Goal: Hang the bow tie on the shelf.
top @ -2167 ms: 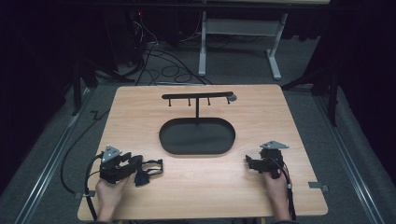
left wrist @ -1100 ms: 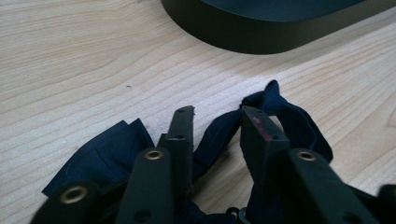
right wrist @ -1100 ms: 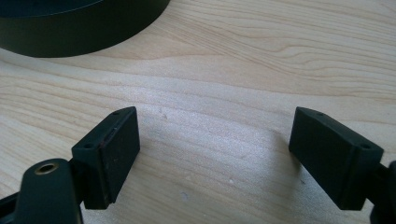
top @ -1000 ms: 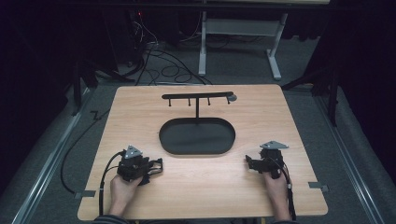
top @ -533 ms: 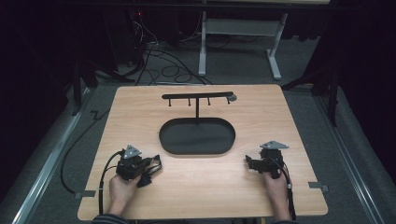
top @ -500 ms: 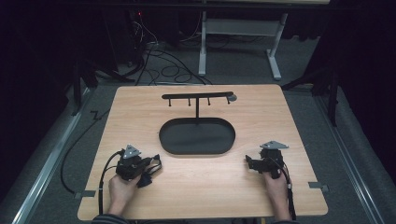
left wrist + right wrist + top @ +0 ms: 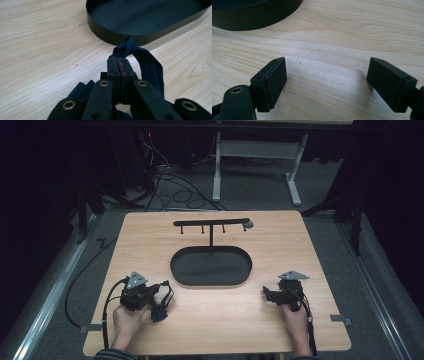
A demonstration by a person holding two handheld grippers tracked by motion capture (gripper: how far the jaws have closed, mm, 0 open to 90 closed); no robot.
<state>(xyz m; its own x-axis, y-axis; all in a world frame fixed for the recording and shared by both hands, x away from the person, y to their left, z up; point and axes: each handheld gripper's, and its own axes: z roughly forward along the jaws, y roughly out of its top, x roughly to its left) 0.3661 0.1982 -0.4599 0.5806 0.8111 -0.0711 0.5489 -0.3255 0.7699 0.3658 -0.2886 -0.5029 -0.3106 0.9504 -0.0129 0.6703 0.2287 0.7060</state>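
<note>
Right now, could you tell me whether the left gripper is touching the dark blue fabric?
Touching: in the left gripper view, the left gripper has shut jaws pinching the dark blue fabric.

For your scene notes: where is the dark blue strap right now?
The dark blue strap is pinched in the left gripper, near-left on the table, beside the black oval tray.

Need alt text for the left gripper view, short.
The left gripper, its two black jaws closed, pinches a dark blue strap that loops off to the right above a light wooden table. A black oval tray sits just beyond, at the top of the picture.
</note>
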